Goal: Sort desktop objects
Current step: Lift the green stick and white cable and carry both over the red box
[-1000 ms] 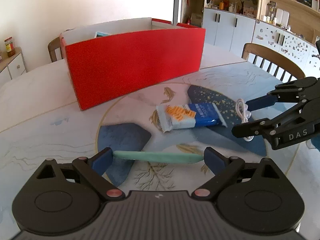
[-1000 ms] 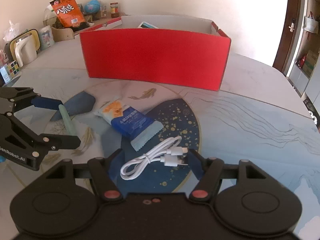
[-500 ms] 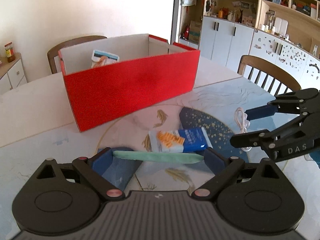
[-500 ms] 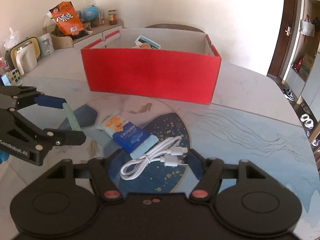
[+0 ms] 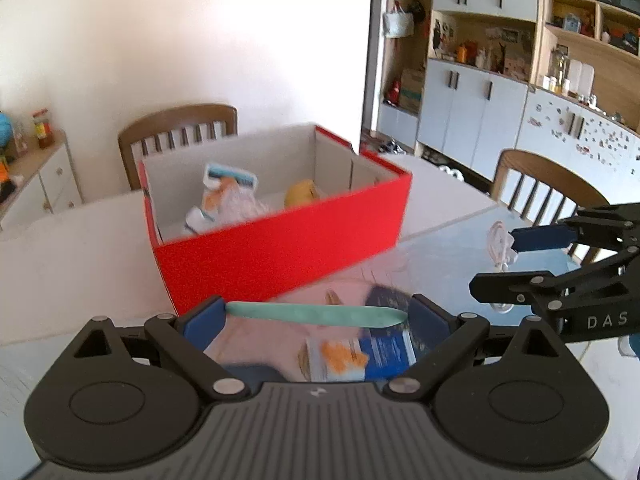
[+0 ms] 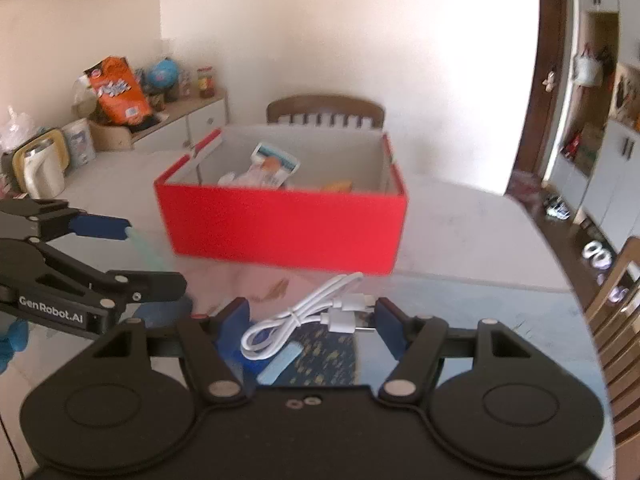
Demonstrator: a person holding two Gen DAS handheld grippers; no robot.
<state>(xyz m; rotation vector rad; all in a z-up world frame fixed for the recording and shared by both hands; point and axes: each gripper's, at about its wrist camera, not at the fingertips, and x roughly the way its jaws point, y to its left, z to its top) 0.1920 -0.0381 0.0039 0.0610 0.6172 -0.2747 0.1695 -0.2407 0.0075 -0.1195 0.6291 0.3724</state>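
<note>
My left gripper (image 5: 316,316) is shut on a pale green stick (image 5: 316,314), held endwise between its blue pads and lifted above the table. The right wrist view shows that left gripper (image 6: 132,254) and the green stick (image 6: 144,248) at the left. My right gripper (image 6: 311,316) is shut on a coiled white USB cable (image 6: 332,292), also off the table. In the left wrist view the right gripper (image 5: 520,260) carries the cable (image 5: 498,240) at the right. The open red box (image 5: 280,256) (image 6: 280,224) stands ahead with packets inside. A blue and orange snack packet (image 5: 352,356) lies on the table below.
A wooden chair (image 5: 180,128) stands behind the box and another chair (image 5: 548,184) at the right table edge. A sideboard (image 6: 176,120) at the left carries a kettle (image 6: 40,168), a snack bag and jars. White cabinets (image 5: 472,108) line the far right wall.
Both grippers have risen with the green stick and the cable in them. The box's inside has come into view. The snack packet stays on the table, lower in both views.
</note>
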